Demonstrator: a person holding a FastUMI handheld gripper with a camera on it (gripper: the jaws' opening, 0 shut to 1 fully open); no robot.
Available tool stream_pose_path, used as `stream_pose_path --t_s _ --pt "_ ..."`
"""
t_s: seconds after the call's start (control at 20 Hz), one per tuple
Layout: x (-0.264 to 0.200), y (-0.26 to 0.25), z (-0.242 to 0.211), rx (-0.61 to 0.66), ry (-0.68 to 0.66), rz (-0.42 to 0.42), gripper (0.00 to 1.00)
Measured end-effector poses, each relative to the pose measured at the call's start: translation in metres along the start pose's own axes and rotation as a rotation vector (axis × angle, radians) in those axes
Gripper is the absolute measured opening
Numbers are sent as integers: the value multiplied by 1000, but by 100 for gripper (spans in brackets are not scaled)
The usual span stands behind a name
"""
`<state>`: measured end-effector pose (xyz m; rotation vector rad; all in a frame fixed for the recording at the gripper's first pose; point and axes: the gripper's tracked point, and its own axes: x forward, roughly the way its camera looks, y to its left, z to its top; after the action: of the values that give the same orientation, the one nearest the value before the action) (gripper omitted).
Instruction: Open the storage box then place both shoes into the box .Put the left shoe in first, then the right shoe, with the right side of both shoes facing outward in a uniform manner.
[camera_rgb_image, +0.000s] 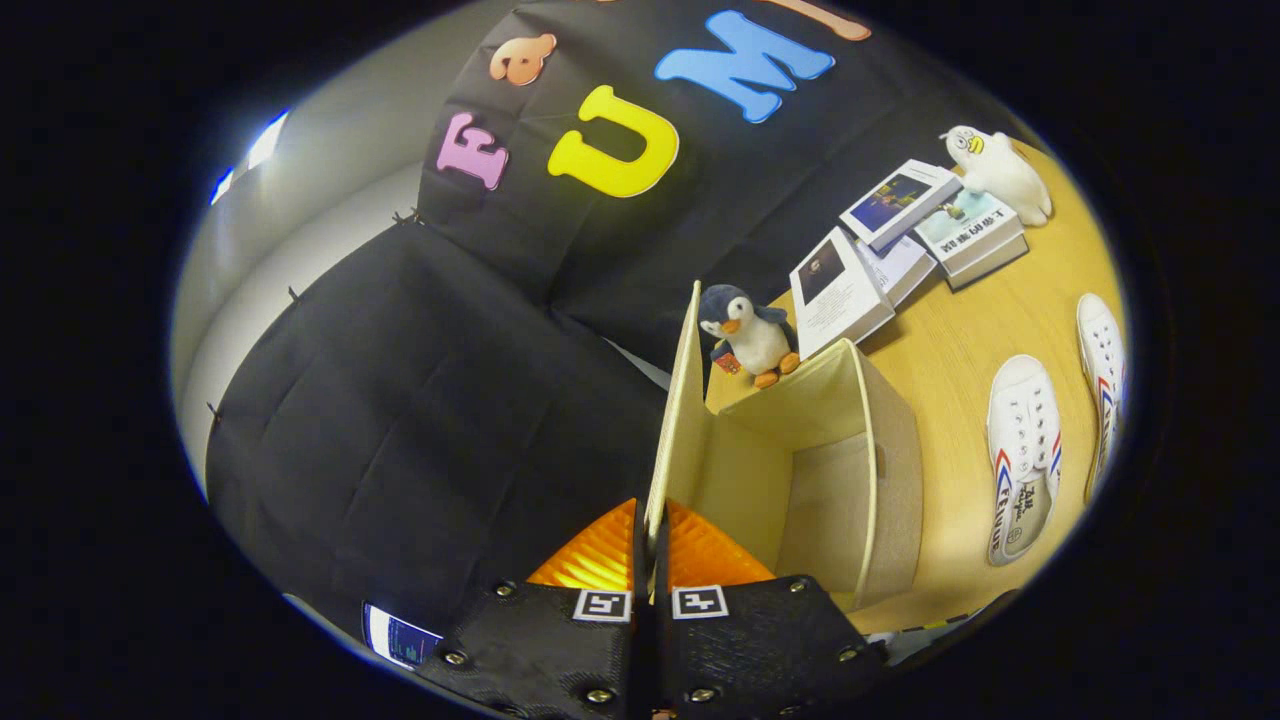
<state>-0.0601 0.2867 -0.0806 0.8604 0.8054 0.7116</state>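
Your gripper (651, 545) has its orange fingers (600, 555) pressed together on the thin edge of the storage box lid (678, 400), which stands raised just ahead of them. The cream storage box (880, 470) sits open right beside the fingers, on the wooden table (960, 350). Both white shoes lie beyond the box: the nearer shoe (1022, 455) close to its side, the farther shoe (1103, 380) just past that. A penguin plush (745, 335) stands behind the box, near a stack of books (900, 250) and a white plush (1000, 172).
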Motion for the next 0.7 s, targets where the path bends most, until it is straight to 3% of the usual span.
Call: stream_pose_path --t_s 0.4,0.7 --pt "45 67 -22 -183 -4 -28 1" --pt "88 98 -53 -244 19 -25 1"
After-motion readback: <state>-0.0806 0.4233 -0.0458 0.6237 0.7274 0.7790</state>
